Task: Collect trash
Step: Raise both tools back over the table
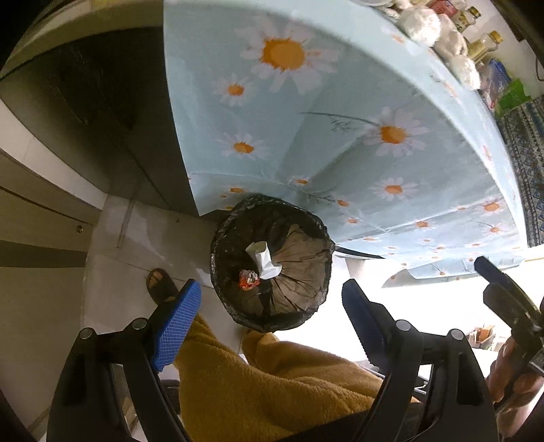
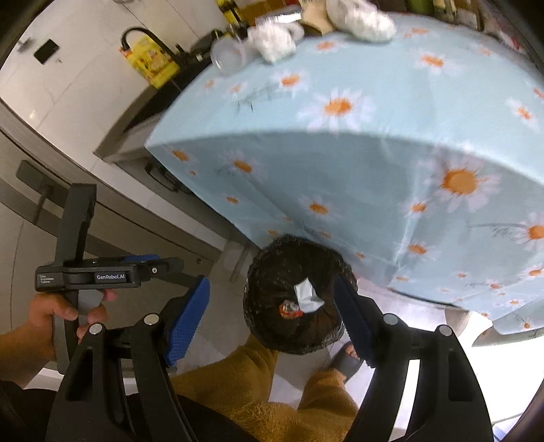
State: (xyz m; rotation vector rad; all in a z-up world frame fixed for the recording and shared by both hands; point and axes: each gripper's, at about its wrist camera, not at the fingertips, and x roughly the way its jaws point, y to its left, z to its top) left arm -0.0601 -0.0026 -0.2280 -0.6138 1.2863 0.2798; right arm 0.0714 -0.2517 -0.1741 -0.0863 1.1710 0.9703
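A round bin with a black liner (image 1: 272, 261) stands on the floor at the table's corner; it also shows in the right wrist view (image 2: 295, 295). Inside lie a white crumpled paper (image 1: 263, 260) (image 2: 307, 294) and a red-silver wrapper (image 1: 249, 279) (image 2: 289, 310). My left gripper (image 1: 272, 326) is open and empty, held above the bin's near side. My right gripper (image 2: 277, 323) is open and empty, also above the bin. The right gripper's body shows at the right edge of the left wrist view (image 1: 510, 299); the left gripper's body shows in the right wrist view (image 2: 102, 272).
A table with a light-blue daisy cloth (image 1: 340, 119) (image 2: 340, 153) fills the upper view. White crumpled tissues (image 1: 442, 37) (image 2: 360, 17), a clear cup (image 2: 229, 54), bottles and packets sit on it. Grey cabinets (image 2: 85, 204) stand at left. My yellow trousers (image 1: 272, 380) and sandalled feet (image 1: 159, 282) are below.
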